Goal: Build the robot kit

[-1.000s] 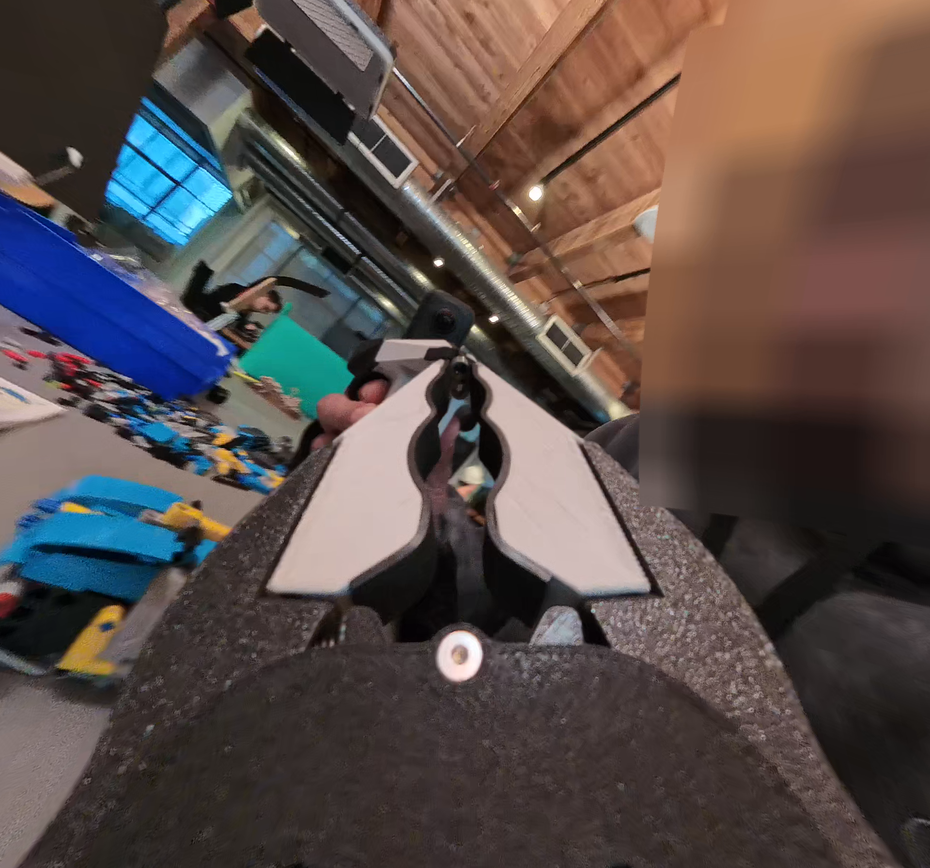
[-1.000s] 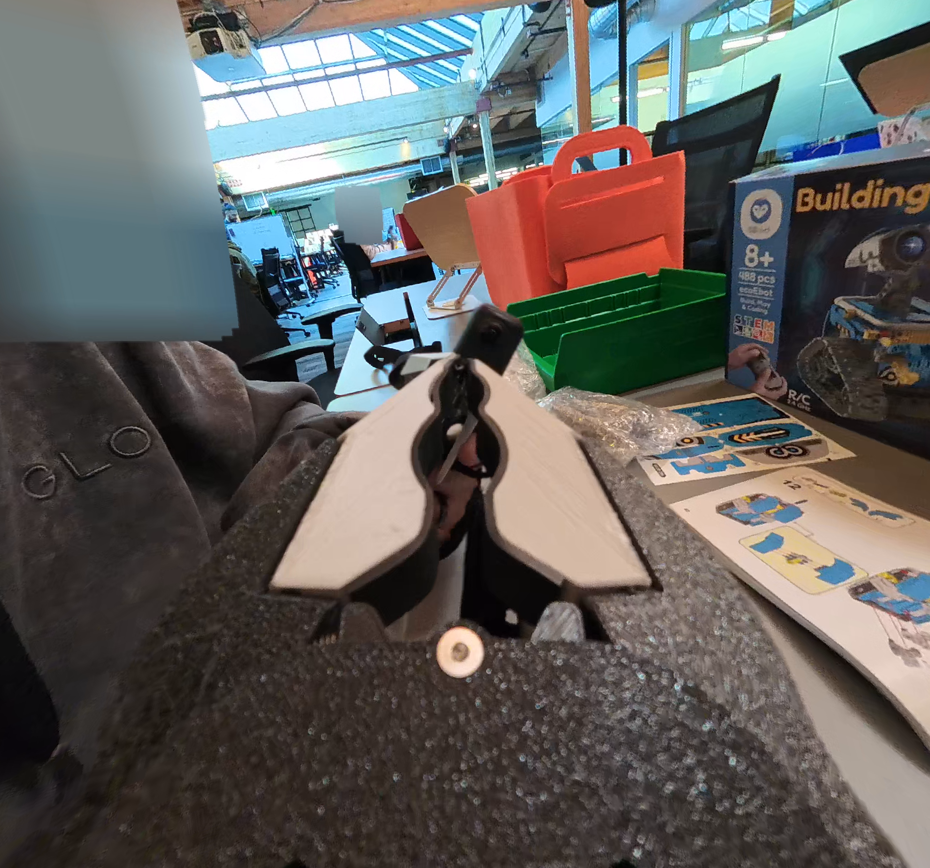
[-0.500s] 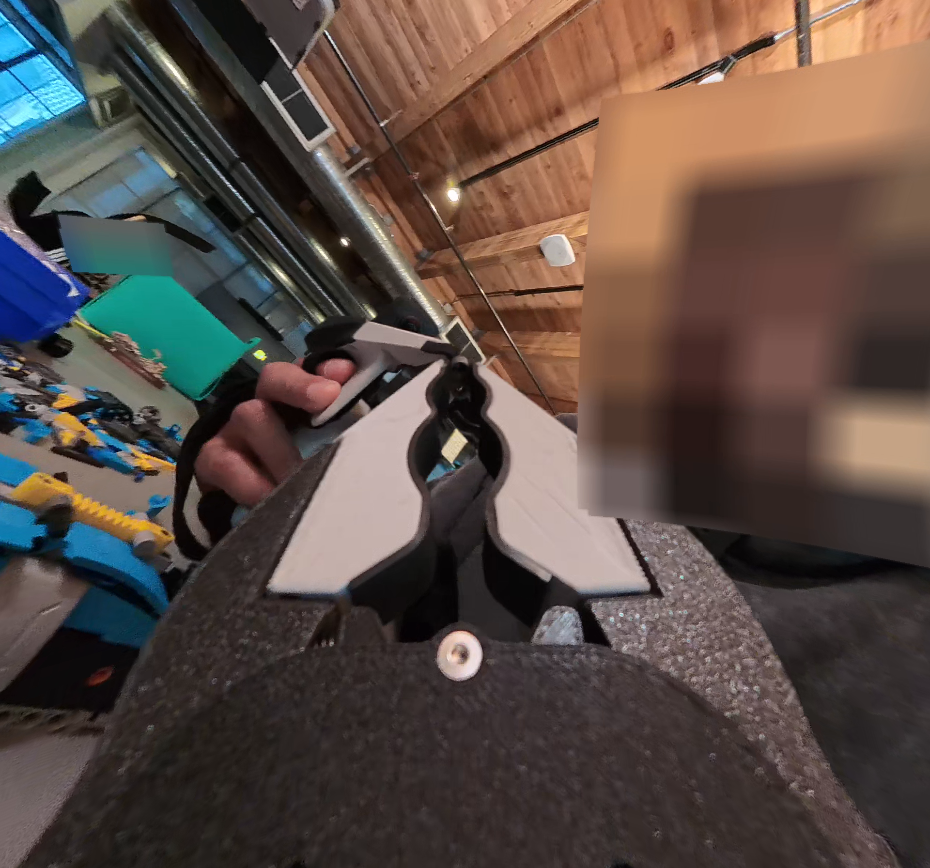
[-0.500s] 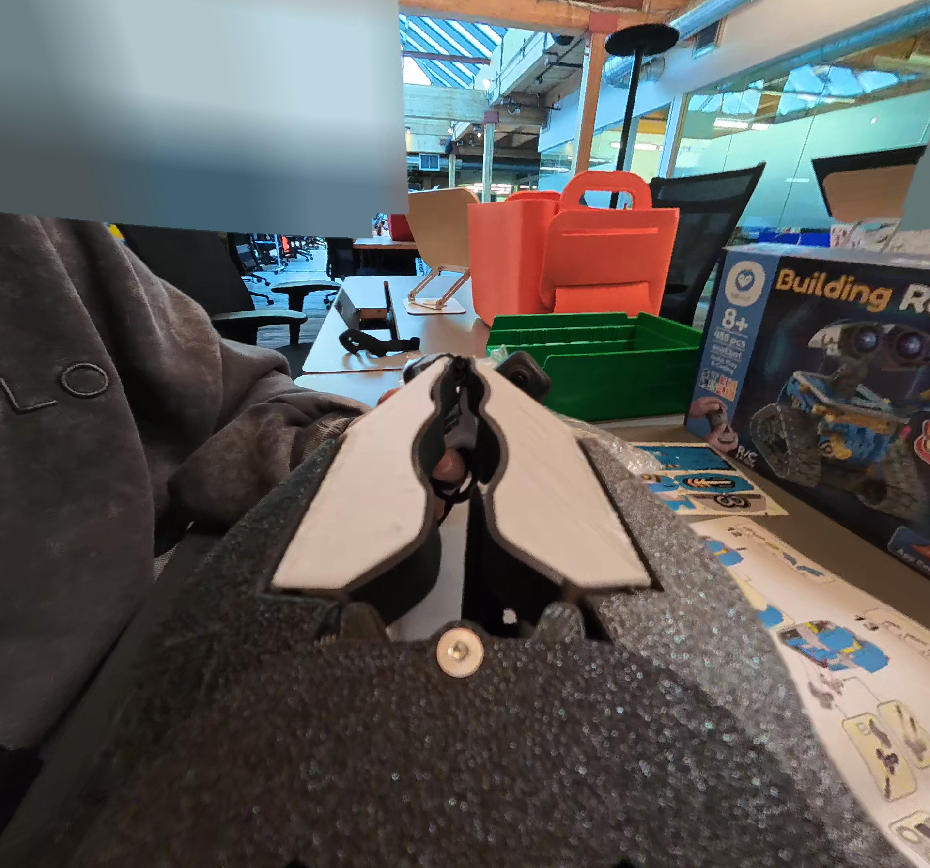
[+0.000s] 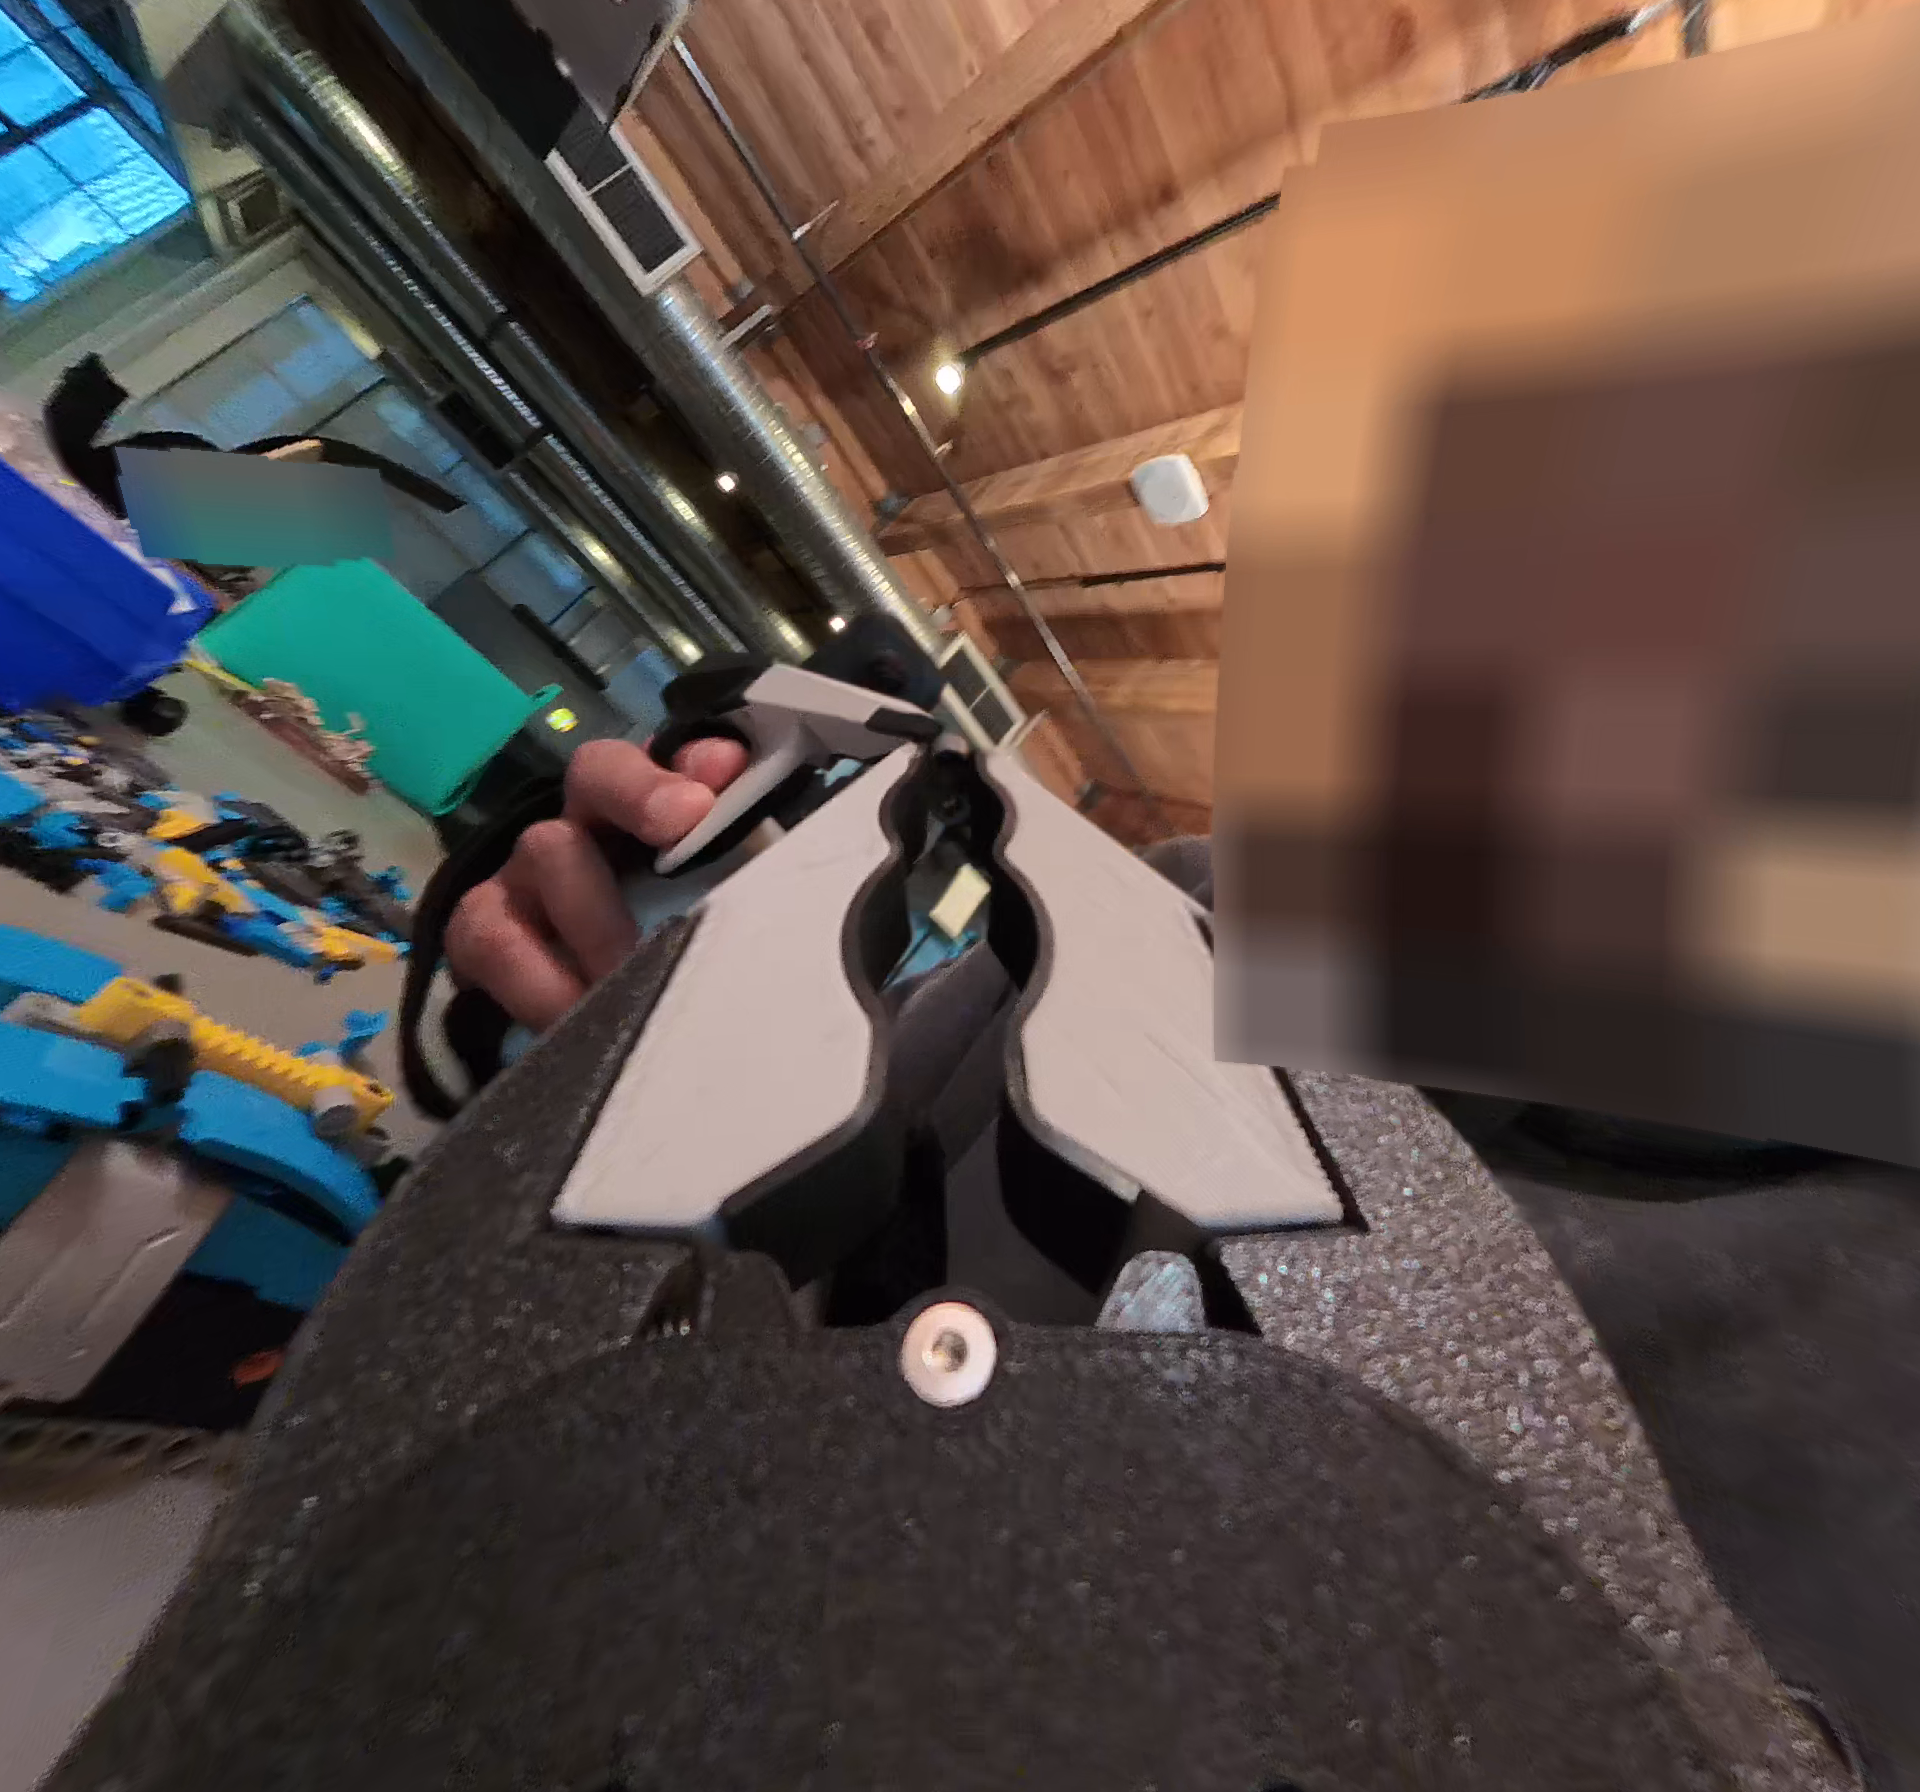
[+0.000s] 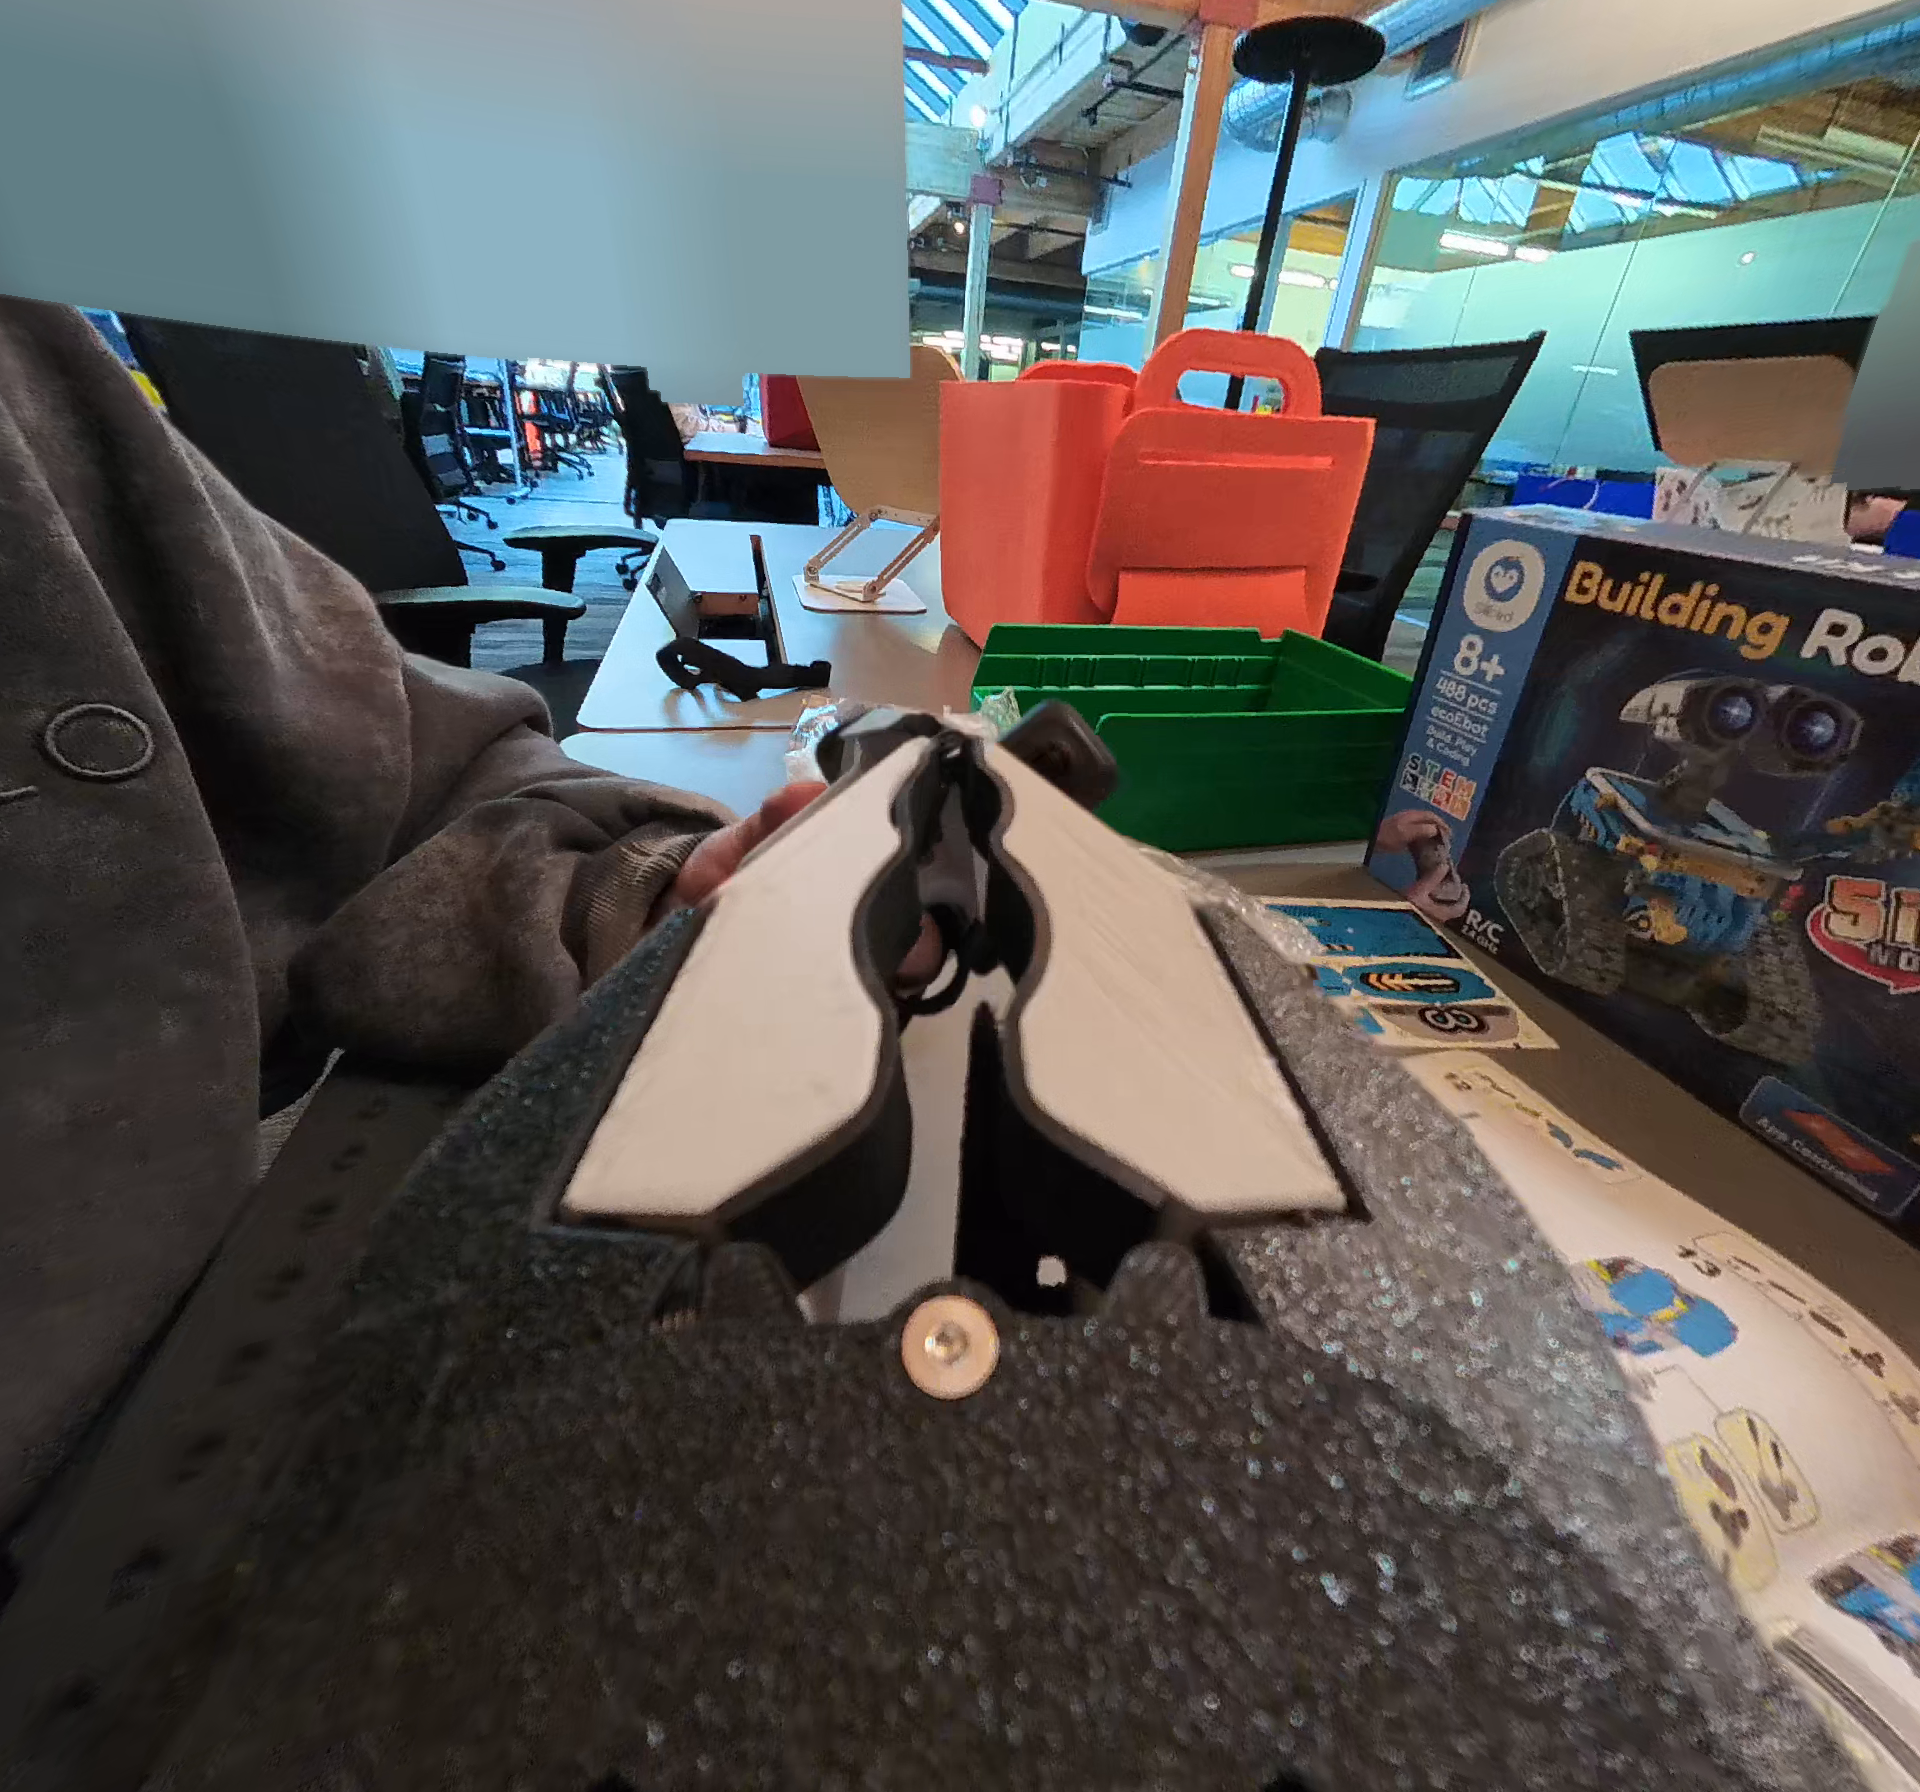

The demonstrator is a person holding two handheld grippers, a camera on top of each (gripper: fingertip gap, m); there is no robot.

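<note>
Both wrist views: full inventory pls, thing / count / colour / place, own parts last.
Toy box: 1, dark blue with a robot picture, right on the table.
Green bin: 1, green, behind the right gripper's tips.
Orange caddy: 1, orange, behind the bin.
Instruction sheets: count unclear, white with blue drawings, right foreground.
Building pieces: many, blue and yellow, scattered at left in the left view.
Blue tub: 1, blue, far left.
Green panel: 1, teal-green, behind the pieces.
Left gripper: 1, grey fingers, tips together, empty.
Right gripper: 1, grey fingers, tips together, empty.
Hand: 1, on the other gripper's handle, left view.
</note>
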